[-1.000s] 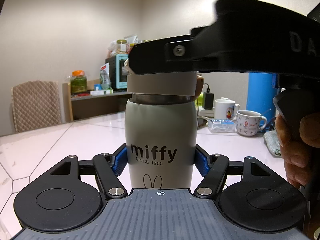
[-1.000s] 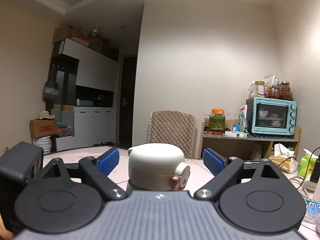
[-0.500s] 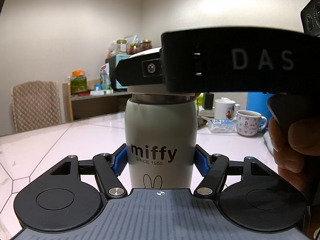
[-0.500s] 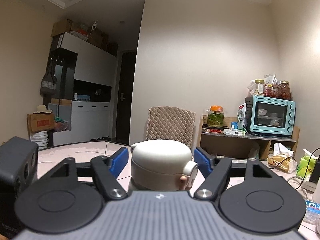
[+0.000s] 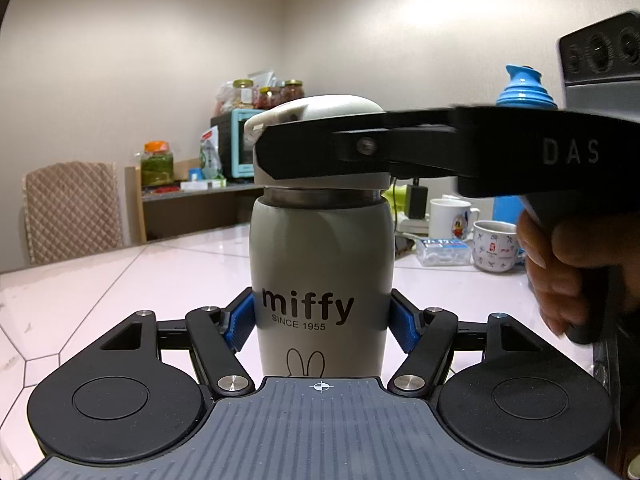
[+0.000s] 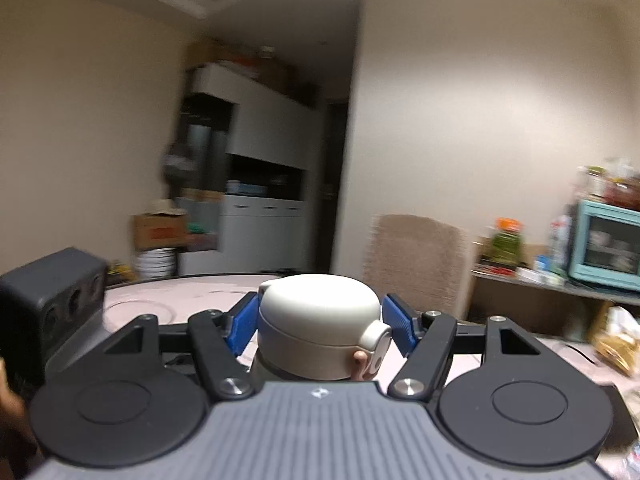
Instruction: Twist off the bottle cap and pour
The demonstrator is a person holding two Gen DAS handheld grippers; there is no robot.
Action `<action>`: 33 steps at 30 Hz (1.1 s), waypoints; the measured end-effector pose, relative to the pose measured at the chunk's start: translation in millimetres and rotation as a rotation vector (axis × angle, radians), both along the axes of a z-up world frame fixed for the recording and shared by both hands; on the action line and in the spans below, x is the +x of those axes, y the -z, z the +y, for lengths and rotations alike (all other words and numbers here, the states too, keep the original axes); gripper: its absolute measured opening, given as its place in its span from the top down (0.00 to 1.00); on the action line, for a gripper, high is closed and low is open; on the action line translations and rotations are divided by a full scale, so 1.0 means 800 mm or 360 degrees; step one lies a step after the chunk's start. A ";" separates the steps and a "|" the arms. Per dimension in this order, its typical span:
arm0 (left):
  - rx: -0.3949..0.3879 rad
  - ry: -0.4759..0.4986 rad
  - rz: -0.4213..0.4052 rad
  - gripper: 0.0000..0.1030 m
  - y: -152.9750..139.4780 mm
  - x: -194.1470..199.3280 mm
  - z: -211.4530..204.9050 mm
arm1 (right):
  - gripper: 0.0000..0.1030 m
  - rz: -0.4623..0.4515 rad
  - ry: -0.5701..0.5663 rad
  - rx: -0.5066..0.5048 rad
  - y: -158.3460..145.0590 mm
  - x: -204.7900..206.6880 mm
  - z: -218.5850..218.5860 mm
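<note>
1. Miffy-printed grey steel bottle [image 5: 322,280] stands upright on the white tiled tabletop [image 5: 120,280], long axis vertical.
2. Left gripper [image 5: 320,322] clenches the bottle's lower body between its blue fingers [image 5: 240,326].
3. Right gripper [image 6: 320,326] grasps the domed beige cap [image 6: 318,312] from the side, directly above the left one.
4. Unscrewing therefore turns about that vertical axis.
</note>
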State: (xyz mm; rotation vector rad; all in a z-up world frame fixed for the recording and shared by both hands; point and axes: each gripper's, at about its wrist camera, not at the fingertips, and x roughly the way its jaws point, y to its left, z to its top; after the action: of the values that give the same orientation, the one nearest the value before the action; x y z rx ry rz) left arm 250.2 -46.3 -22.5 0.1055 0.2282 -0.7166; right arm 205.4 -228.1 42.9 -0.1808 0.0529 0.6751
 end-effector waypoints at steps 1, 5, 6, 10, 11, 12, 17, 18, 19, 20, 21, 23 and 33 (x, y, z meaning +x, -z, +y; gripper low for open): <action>-0.0001 -0.0001 0.0000 0.30 0.000 0.000 0.000 | 0.33 -0.0001 -0.0033 -0.0006 -0.001 0.002 -0.003; -0.0001 -0.0002 0.0000 0.30 -0.001 -0.001 0.000 | 0.33 0.0042 -0.0238 0.0019 -0.008 0.019 -0.024; -0.0001 -0.0002 0.0000 0.30 -0.001 -0.002 -0.001 | 0.33 0.0048 -0.0266 0.0024 -0.009 0.021 -0.026; -0.0001 -0.0002 0.0002 0.30 -0.003 -0.003 -0.001 | 0.33 0.0050 -0.0294 0.0025 -0.015 0.021 -0.029; 0.0000 -0.0002 0.0002 0.30 -0.003 -0.004 -0.001 | 0.33 0.0046 -0.0286 0.0026 -0.016 0.019 -0.027; 0.0001 -0.0003 0.0003 0.30 -0.003 -0.004 -0.001 | 0.32 0.0045 -0.0281 0.0028 -0.017 0.018 -0.027; 0.0000 -0.0002 0.0003 0.30 -0.004 -0.006 0.000 | 0.16 0.0012 -0.0170 0.0047 -0.023 0.005 -0.022; -0.0001 -0.0003 0.0003 0.30 -0.003 -0.007 0.000 | 0.16 0.0008 -0.0136 0.0045 -0.023 0.003 -0.020; -0.0002 -0.0003 0.0002 0.30 -0.003 -0.007 0.000 | 0.16 0.0004 -0.0059 0.0058 -0.025 -0.004 -0.017; -0.0004 -0.0004 0.0002 0.30 -0.002 -0.008 -0.001 | 0.13 0.0002 -0.0011 0.0076 -0.025 -0.008 -0.014; -0.0004 -0.0004 0.0001 0.30 -0.002 -0.008 -0.001 | 0.11 0.0003 0.0022 0.0091 -0.023 -0.010 -0.013; -0.0006 -0.0003 0.0002 0.30 0.000 -0.006 -0.001 | 0.11 0.0002 0.0124 0.0139 -0.022 -0.021 -0.008; -0.0007 -0.0006 0.0004 0.30 0.001 -0.005 -0.001 | 0.07 0.0004 0.0420 0.0259 -0.013 -0.033 0.020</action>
State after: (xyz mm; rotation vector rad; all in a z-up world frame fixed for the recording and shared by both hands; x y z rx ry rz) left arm 246.0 -46.7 -23.0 0.1002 0.2292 -0.7133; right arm 179.2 -212.1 53.7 -0.0154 0.0232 0.4137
